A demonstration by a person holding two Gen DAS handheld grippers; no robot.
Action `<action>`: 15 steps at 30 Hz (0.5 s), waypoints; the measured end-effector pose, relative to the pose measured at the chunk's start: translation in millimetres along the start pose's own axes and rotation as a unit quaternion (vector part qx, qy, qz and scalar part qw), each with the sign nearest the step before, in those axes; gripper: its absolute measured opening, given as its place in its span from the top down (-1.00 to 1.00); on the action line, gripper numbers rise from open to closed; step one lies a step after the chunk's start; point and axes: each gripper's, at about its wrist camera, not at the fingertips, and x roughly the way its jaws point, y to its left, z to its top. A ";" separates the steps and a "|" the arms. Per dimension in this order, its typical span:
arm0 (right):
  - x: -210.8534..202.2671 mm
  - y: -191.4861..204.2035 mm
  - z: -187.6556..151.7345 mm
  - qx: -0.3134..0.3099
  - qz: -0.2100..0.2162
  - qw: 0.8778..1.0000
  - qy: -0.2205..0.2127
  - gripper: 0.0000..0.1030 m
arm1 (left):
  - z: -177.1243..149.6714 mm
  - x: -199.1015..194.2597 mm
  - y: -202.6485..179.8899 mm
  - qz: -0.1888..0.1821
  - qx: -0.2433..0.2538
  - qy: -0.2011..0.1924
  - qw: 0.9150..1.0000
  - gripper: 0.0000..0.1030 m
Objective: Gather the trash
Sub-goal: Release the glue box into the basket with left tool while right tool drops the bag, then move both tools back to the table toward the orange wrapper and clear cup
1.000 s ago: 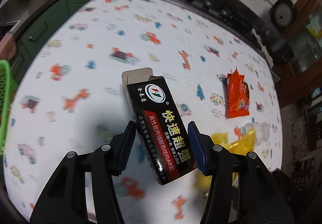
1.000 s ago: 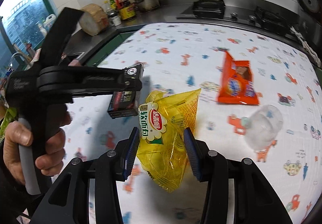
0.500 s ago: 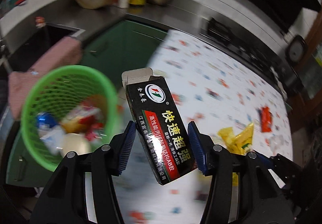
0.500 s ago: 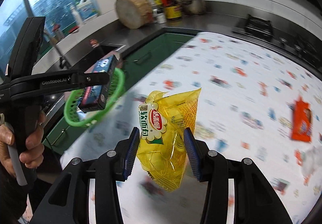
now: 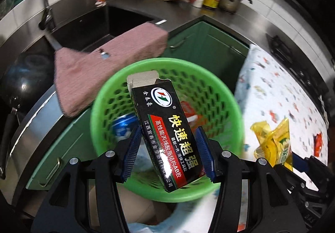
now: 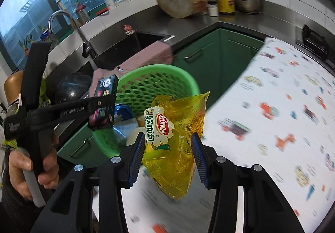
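Left gripper (image 5: 169,153): jaws closed on a black glue box (image 5: 165,128) with a red band and yellow lettering, top flap open. Box held tilted, upper end leaning away from the camera and to the left. In the left wrist view it sits directly over the mouth of the green basket (image 5: 222,94)

Right gripper (image 6: 168,159): jaws clamped on a yellow bread wrapper (image 6: 178,145), crumpled, transparent, white and red label facing the camera. Wrapper hangs over the edge of the worktop (image 6: 282,107), just beside the basket rim, not over its opening as far as the right wrist view shows

Basket: green plastic, perforated wall, standing beside the worktop edge in front of green cabinets (image 6: 209,61). Already holds trash: a blue packet (image 5: 123,126), a red item behind the box, pale pieces lower down; exact items cannot be told

Worktop covered by a white cloth with small coloured prints; an orange-red packet (image 5: 318,145) lies on it far right in the left wrist view

Surroundings: a pink towel (image 5: 108,59) draped over the sink edge (image 6: 146,38), a tap (image 6: 69,30), a round wooden block (image 6: 180,0) on the counter

A hand (image 6: 27,168) grips the left tool's handle
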 end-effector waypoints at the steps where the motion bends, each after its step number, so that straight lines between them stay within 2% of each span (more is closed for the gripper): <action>1: 6.0 4.7 2.1 0.000 0.001 1.000 0.002 0.14 | 0.1 1.4 4.0 0.004 -0.001 0.000 1.000 -0.03; 6: 30.3 17.1 9.3 0.002 0.012 1.000 0.012 0.13 | -1.8 4.1 20.2 0.011 -0.008 -0.001 1.000 -0.03; 10: 33.2 17.0 10.7 0.005 0.020 1.000 0.012 0.09 | -4.3 -2.2 20.9 0.017 -0.005 -0.010 1.000 -0.04; 12: 32.0 17.7 11.4 0.005 0.025 1.000 0.008 -0.21 | -5.5 -6.5 17.7 0.018 -0.002 -0.014 1.000 -0.06; 15: 25.4 16.5 9.4 0.003 0.024 1.000 0.002 -0.22 | -6.8 -11.3 12.5 0.022 0.006 -0.024 0.999 -0.07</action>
